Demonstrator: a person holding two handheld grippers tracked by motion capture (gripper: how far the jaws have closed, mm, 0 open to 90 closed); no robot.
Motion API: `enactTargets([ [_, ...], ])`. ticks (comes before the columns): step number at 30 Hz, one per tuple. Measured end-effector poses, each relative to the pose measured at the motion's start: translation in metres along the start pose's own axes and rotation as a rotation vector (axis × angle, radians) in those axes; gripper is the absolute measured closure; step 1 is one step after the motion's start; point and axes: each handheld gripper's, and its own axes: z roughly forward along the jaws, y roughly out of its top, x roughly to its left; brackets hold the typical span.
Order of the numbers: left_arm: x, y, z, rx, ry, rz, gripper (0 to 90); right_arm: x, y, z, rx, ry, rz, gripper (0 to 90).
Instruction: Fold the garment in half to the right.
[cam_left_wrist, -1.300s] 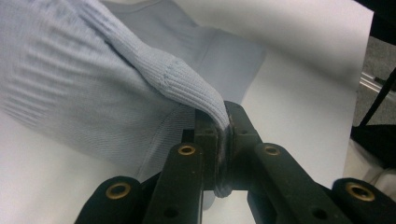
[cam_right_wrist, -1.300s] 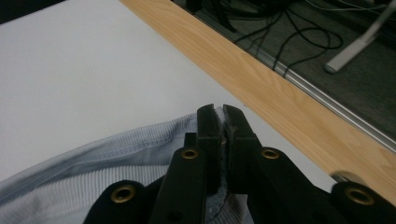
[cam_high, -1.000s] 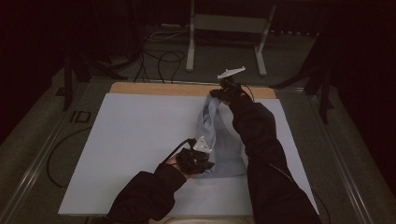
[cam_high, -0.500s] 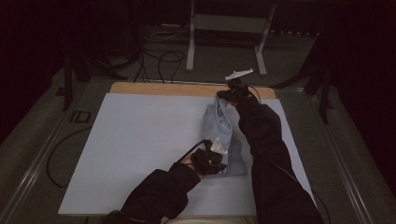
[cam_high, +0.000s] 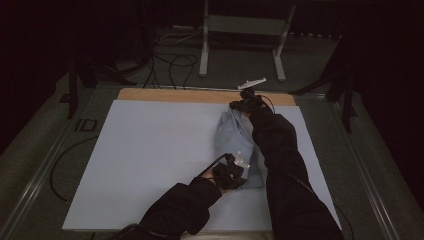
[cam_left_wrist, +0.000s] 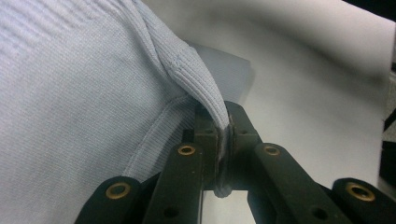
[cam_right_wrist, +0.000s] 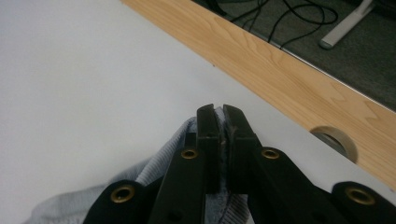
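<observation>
Left gripper (cam_high: 239, 167) shifted right; garment (cam_high: 235, 132) stretched near-to-far.

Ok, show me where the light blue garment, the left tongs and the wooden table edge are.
light blue garment (cam_high: 235, 130): high view, on its upper middle fabric.
left tongs (cam_left_wrist: 225, 140): left gripper view, on the tips clamping a ribbed hem.
wooden table edge (cam_right_wrist: 280, 79): right gripper view, on the bare wood strip.

The garment (cam_left_wrist: 84, 84) is pale blue knitted cloth, finely ribbed, with a thicker ribbed hem. The table cover (cam_right_wrist: 84, 79) looks smooth, matt and white. At twelve o'clock runs a strip of bare wood (cam_right_wrist: 289, 79), light and visibly grained.
</observation>
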Motion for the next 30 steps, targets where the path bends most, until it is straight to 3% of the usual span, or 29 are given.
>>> enactTargets([
  [6, 0.003, -0.001, 0.007, -0.002, 0.006, -0.022, 86.4, 0.002, 0.002, 0.006, -0.004, 0.009, -0.009, 85.7],
  [7, 0.004, 0.000, 0.009, -0.001, 0.004, -0.022, 86.5, 0.001, 0.001, 0.007, 0.009, 0.008, -0.007, 75.5],
  [9, 0.004, 0.000, 0.010, -0.001, 0.002, -0.027, 86.4, 0.001, 0.001, 0.007, 0.009, 0.008, -0.007, 75.5],
  [10, 0.005, 0.001, 0.014, 0.003, 0.001, -0.031, 86.5, 0.001, 0.000, 0.008, 0.031, 0.012, 0.007, 57.8],
  [14, 0.003, 0.002, 0.018, 0.007, 0.004, -0.026, 86.4, -0.002, -0.002, 0.004, 0.035, 0.009, 0.039, 39.0],
  [16, 0.003, 0.003, 0.019, 0.008, 0.003, -0.027, 86.4, -0.003, -0.002, 0.002, 0.038, 0.005, 0.043, 35.0],
  [17, 0.003, 0.004, 0.019, 0.009, 0.003, -0.024, 86.4, -0.002, -0.001, 0.000, 0.044, -0.001, 0.038, 26.4],
  [18, 0.002, 0.005, 0.020, 0.008, 0.007, -0.025, 86.4, -0.002, -0.001, 0.000, 0.044, -0.001, 0.038, 26.4],
  [19, 0.002, 0.005, 0.020, 0.006, 0.007, -0.026, 86.4, -0.001, 0.000, -0.003, 0.037, 0.011, 0.046, 13.7],
  [22, 0.001, 0.008, 0.022, -0.003, 0.010, -0.035, 86.4, 0.001, 0.001, -0.007, 0.028, 0.013, 0.052, 14.4],
  [25, 0.000, 0.013, 0.024, -0.023, 0.017, -0.041, 86.3, 0.009, 0.000, -0.014, 0.021, 0.022, 0.028, 12.4],
  [30, -0.001, 0.020, 0.027, -0.047, 0.021, -0.046, 86.2, 0.011, 0.000, -0.028, -0.010, 0.043, 0.039, 12.6],
])
